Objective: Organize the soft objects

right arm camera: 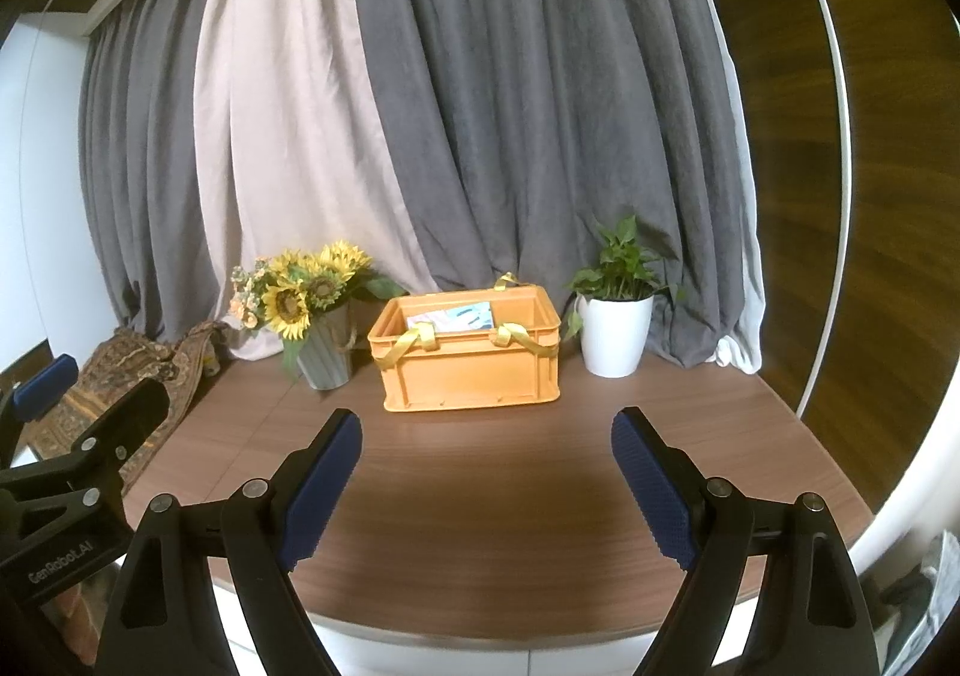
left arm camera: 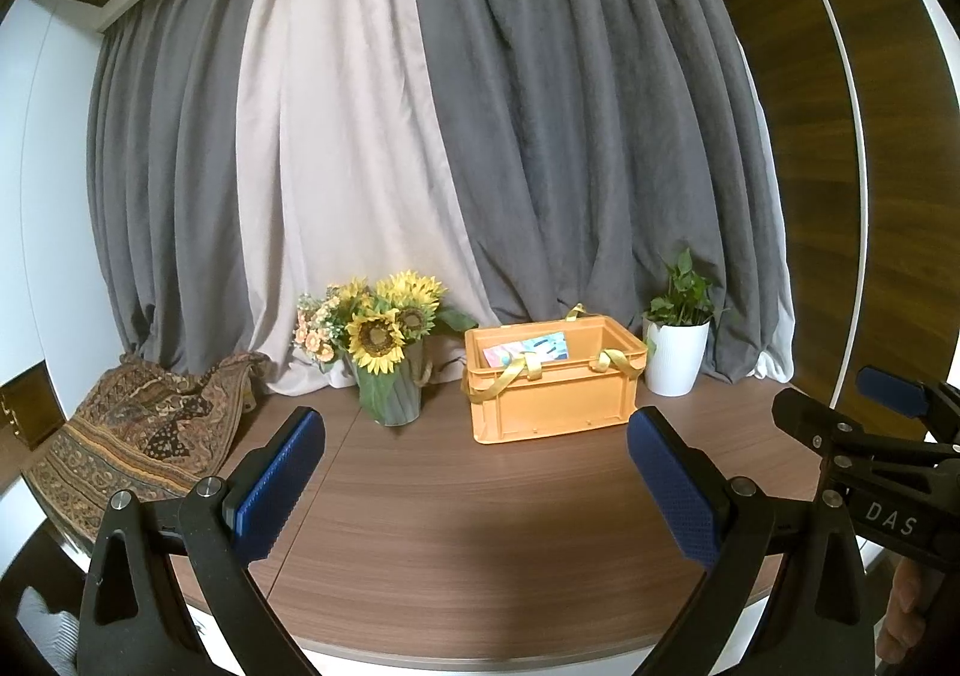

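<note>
Blue ribbed pads line the black fingers of the left claw [left arm camera: 477,487], which hangs released over the bare wood-grain table [left arm camera: 480,496] with nothing between its jaws. Beside it the right claw [right arm camera: 486,487] is spread just as wide and equally empty, pointing toward the orange crate [right arm camera: 472,361].

That crate, a rigid rectangular plastic box with ribbed walls, stands on the table in front of the curtain [right arm camera: 480,106]. Inside it lies a folded soft item printed in pale blue, pink and white [right arm camera: 451,316], leaning against the far wall; shiny yellow ribbon handles [right arm camera: 414,343] drape over the near rim. What kind of item it is cannot be told.

Left of the crate is a grey fluted vase [right arm camera: 327,355] holding sunflowers [right arm camera: 306,292] and small peach blooms. Farther left of the crate, at the table's edge, a paisley-patterned cloth [left arm camera: 141,433] in brown and rust lies crumpled in loose folds. Right of the crate stands a smooth white ridged pot [right arm camera: 615,334] with a leafy green plant [right arm camera: 618,259]. Behind the crate the curtain falls in heavy grey and pale pink pleats
</note>
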`<state>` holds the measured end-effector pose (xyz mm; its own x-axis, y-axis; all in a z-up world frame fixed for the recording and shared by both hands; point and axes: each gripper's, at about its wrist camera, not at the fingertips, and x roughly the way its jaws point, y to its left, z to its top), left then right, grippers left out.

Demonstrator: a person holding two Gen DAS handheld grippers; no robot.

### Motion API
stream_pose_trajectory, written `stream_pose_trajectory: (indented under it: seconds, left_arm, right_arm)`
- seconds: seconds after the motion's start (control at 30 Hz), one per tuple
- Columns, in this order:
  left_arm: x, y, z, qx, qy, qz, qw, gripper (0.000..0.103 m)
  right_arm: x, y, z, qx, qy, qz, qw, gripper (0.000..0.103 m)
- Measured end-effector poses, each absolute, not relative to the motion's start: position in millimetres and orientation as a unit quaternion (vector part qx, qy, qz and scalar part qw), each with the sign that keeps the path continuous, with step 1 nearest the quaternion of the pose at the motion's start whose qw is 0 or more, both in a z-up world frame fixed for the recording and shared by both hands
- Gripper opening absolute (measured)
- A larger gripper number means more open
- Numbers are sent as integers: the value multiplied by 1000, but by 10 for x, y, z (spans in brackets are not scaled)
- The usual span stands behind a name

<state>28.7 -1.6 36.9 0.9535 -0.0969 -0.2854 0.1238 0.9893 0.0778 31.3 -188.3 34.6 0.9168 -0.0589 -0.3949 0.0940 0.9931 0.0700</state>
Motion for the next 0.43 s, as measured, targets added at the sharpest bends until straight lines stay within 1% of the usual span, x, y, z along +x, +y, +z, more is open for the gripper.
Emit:
stream_pose_trajectory:
  seconds: [0.43]
  left_arm:
    - [266, -33, 374, 49, 139, -57, 987, 103]
  right_arm:
    - [289, -1886, 346, 44, 200, -39, 978, 86]
